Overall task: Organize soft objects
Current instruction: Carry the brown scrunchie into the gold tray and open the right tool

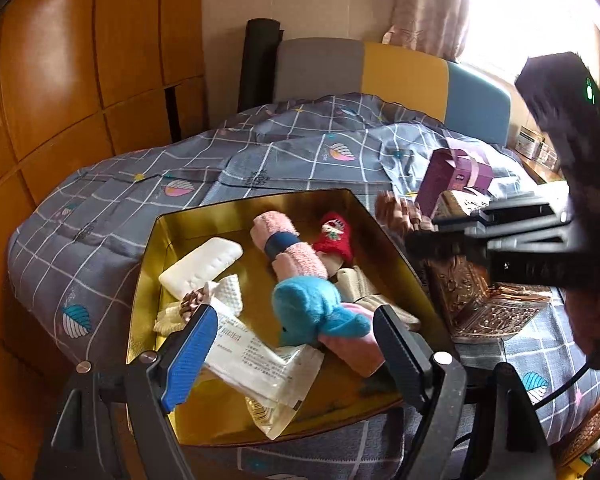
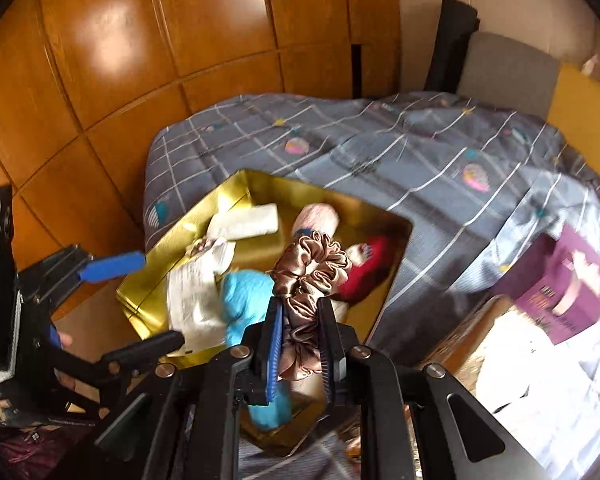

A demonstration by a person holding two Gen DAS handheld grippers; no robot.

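An open gold tin [image 1: 172, 216] lies on the bed. In it are a white pad [image 1: 200, 264], a rolled pink towel [image 1: 284, 248], a red sock-like item [image 1: 334, 236], a blue plush toy [image 1: 316, 308], a beige cloth [image 1: 364, 288] and a wipes packet [image 1: 260, 368]. My left gripper [image 1: 296, 314] hangs open over the tin's near end, with nothing gripped. My right gripper [image 2: 300, 304] is shut on a bronze satin scrunchie [image 2: 308, 276] and holds it above the tin [image 2: 260, 184]. In the left wrist view that gripper [image 1: 424, 236] comes in from the right, blurred.
A purple gift box [image 1: 456, 176] and an ornate copper-coloured box [image 1: 480, 292] sit on the checked grey quilt [image 1: 260, 148] right of the tin. Wooden wardrobe doors [image 1: 80, 80] stand close on the left. A padded headboard [image 1: 400, 68] is behind.
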